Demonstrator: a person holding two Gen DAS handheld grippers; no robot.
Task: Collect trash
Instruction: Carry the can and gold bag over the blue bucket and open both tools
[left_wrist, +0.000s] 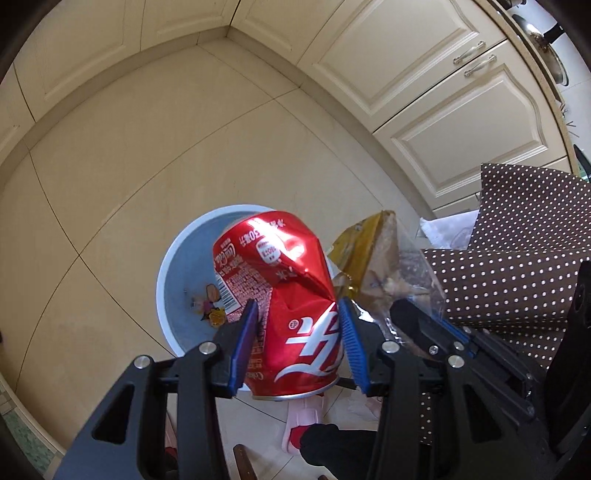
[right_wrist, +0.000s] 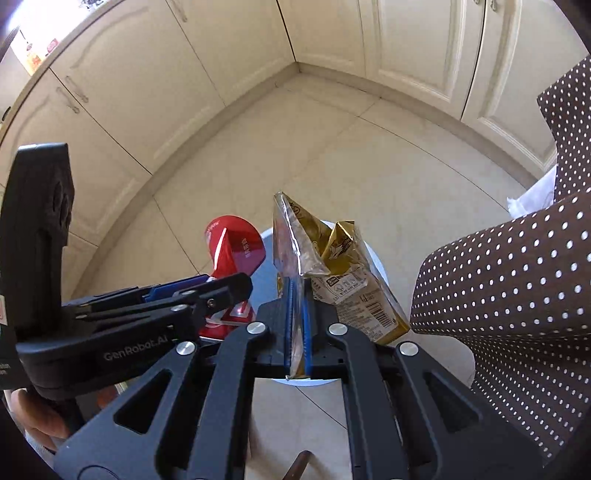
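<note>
Home kitchen, floor-level corner.

Cream panelled cupboard doors (left_wrist: 424, 70) with metal bar handles (left_wrist: 469, 51) running along the walls and meeting in a corner at 12 o'clock. Pale beige floor tiles (left_wrist: 129, 184) with thin dark joints below them. At 2 o'clock in the left wrist view, a frying pan (left_wrist: 543, 40) on a worktop edge above the cupboards. At 6 o'clock, a round white waste bin (left_wrist: 173, 258) standing on the tiles, scraps lying in its bottom. At 3 o'clock, brown cloth with white dots (right_wrist: 517, 277) hanging down, of the kind found on a household table.
</note>
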